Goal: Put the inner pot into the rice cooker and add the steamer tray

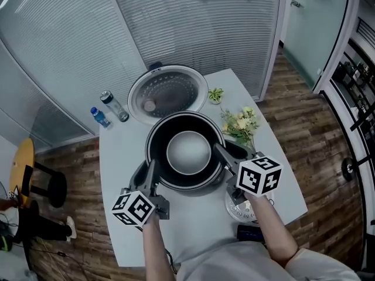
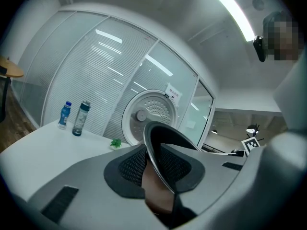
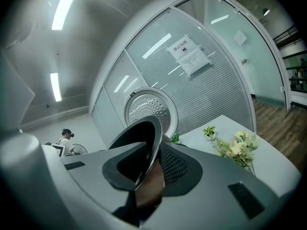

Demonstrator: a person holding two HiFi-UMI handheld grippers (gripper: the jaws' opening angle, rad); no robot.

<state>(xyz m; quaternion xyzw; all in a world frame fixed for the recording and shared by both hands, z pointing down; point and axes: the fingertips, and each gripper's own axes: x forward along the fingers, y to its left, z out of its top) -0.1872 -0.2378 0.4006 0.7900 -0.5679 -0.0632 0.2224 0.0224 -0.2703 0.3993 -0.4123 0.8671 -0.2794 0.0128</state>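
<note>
The left gripper [image 2: 158, 172] has its fingers closed on the near-left rim of the dark round metal inner pot [image 1: 187, 151]; the right gripper [image 3: 147, 172] has its fingers pinched on the near-right rim the same way, one pad inside the wall and one outside; each grip is thin, on the lip only. The inner pot hangs in the mouth of the dark grey rice cooker [image 1: 138, 174], in the middle of the white table [image 1: 193, 233]; whether it is seated I cannot tell. To finish well, both hands should keep level with each other so the rim stays flat; lower straight, with the pot centred in the ring; release only once its weight rests on the cooker. The perforated silver lid [image 1: 169, 91] stands open behind, clear of the path. A pale round piece [image 1: 234, 211] under the right gripper may be the steamer tray.
</note>
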